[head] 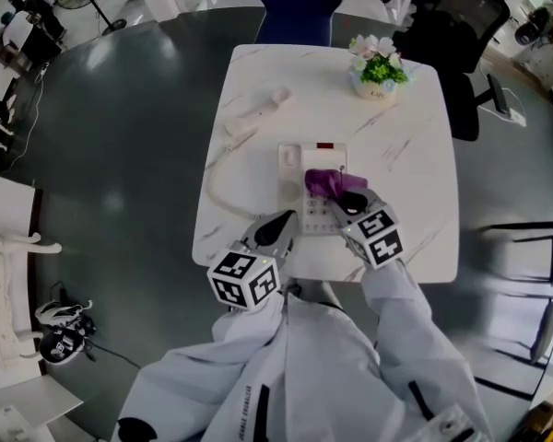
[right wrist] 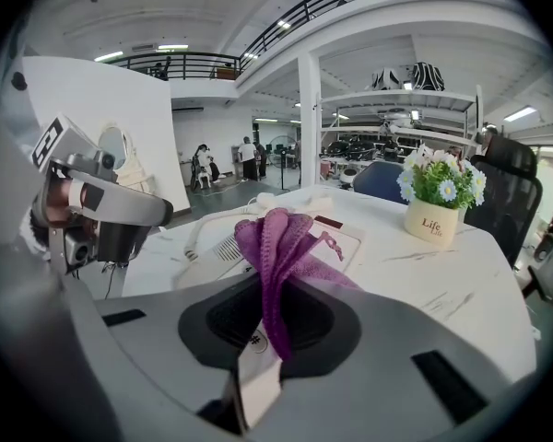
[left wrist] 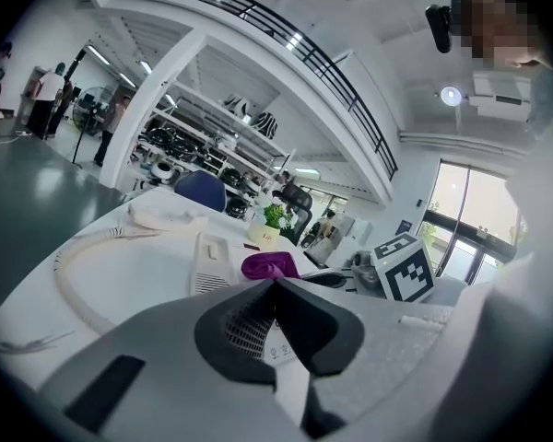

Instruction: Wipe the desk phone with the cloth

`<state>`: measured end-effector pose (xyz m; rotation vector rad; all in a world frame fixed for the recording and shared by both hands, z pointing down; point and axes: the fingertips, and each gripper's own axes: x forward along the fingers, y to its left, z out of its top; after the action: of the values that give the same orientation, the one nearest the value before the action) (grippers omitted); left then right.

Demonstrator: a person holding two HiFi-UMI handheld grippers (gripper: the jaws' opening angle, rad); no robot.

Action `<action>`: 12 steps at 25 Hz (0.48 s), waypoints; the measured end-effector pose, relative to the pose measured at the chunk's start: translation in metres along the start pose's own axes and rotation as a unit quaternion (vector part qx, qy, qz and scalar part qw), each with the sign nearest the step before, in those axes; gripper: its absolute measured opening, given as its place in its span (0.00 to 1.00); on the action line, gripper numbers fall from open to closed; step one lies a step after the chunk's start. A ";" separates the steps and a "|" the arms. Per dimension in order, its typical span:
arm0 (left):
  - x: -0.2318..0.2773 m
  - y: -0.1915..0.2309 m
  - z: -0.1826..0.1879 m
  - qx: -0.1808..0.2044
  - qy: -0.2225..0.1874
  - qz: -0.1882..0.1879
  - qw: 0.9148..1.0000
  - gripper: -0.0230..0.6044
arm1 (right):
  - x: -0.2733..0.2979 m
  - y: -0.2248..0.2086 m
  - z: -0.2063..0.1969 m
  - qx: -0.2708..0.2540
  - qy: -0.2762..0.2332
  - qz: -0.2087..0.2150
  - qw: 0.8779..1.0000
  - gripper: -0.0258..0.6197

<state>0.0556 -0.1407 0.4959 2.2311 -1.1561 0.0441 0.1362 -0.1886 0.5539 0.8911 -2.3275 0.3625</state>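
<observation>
- Right gripper (right wrist: 265, 331) is clamped on the purple cloth (right wrist: 278, 239), plain only in its own view.
- Head view places that cloth on the desk phone (head: 291, 168), hiding most keys.
- Left gripper (left wrist: 276, 286) has its jaws together, empty.

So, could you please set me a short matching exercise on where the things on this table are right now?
1 cloth
2 handset
3 flower pot

A at the far right corner of the table
B pinched in the right tongs
C off the phone, lying on the table

Pairs: 1-B, 2-C, 3-A
</observation>
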 end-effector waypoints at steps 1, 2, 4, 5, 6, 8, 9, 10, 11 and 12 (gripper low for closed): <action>-0.001 -0.001 -0.001 0.000 0.000 -0.001 1.000 0.03 | -0.001 0.001 -0.001 0.001 0.001 -0.001 1.000 0.10; -0.002 -0.001 -0.001 0.000 0.000 -0.002 1.000 0.03 | -0.002 0.003 -0.002 0.002 0.002 -0.001 1.000 0.10; -0.004 -0.002 -0.003 0.001 0.002 -0.004 1.000 0.03 | -0.002 0.005 -0.005 0.003 0.003 -0.001 1.000 0.10; -0.005 -0.002 -0.003 0.001 0.002 -0.005 1.000 0.03 | -0.003 0.006 -0.006 0.004 0.002 -0.002 1.000 0.10; -0.006 -0.002 -0.004 0.001 0.003 -0.006 1.000 0.03 | -0.003 0.007 -0.005 0.002 -0.001 -0.003 1.000 0.10; -0.008 -0.003 -0.005 0.001 0.005 -0.007 1.000 0.03 | -0.004 0.008 -0.005 -0.001 -0.006 -0.005 1.000 0.10; -0.009 -0.004 -0.006 0.002 0.005 -0.009 1.000 0.03 | -0.005 0.010 -0.007 0.002 -0.004 -0.005 1.000 0.10; -0.010 -0.004 -0.006 0.002 0.006 -0.010 1.000 0.03 | -0.006 0.012 -0.009 0.006 0.001 -0.005 1.000 0.10; -0.011 -0.005 -0.007 0.002 0.006 -0.012 1.000 0.03 | -0.007 0.015 -0.012 0.009 0.006 -0.004 1.000 0.10; -0.012 -0.005 -0.008 0.002 0.007 -0.014 1.000 0.03 | -0.008 0.017 -0.014 0.011 0.008 -0.005 1.000 0.10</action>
<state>0.0539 -0.1253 0.4960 2.2469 -1.1194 0.0504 0.1356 -0.1660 0.5592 0.9060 -2.3080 0.3916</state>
